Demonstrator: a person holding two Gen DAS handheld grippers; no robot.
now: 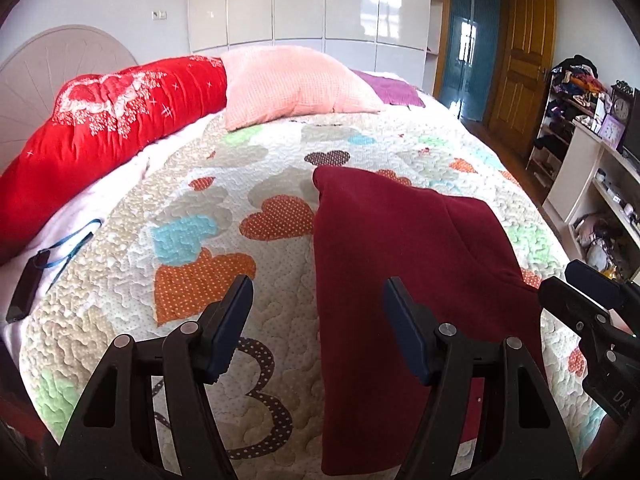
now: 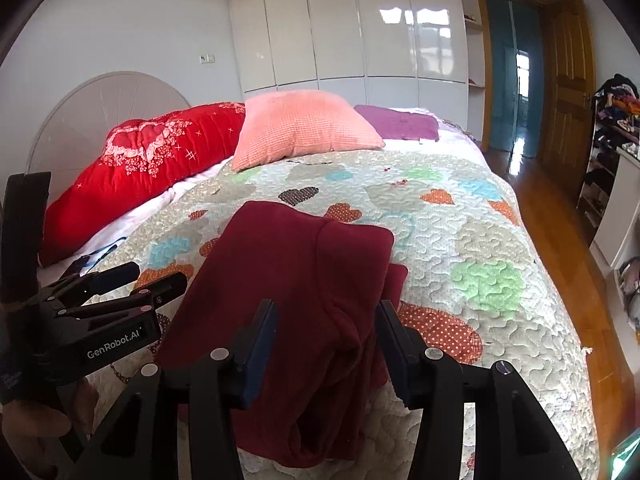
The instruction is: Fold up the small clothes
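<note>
Hovering both grippers over the bed (image 1: 280,144) with nothing in either one. My left gripper (image 1: 318,330) is released, jaws wide, bare quilt between them; the dark red garment (image 1: 400,280) lies just right of its right finger (image 1: 404,336). My right gripper (image 2: 326,346) is also released, jaws apart above the garment's near edge, pads not pressing cloth as far as I can tell.

Step in hand, my read: next fold of the garment. To do it well:
- drop both grippers to the near edge, one per corner, and pinch only the top layer
- lift evenly so the edge stays straight, carry it toward the far edge, lay flat, then let go
- keep the left gripper clear of the right one; they sit close side by side

Garment state: dark red, soft fleece-like cloth, already folded into a long strip running away from me. Far end (image 2: 316,232) looks doubled over with a visible ridge. Near the right gripper the cloth is bunched, with loose wrinkles and an edge sticking out on the right. That side needs smoothing first.
</note>
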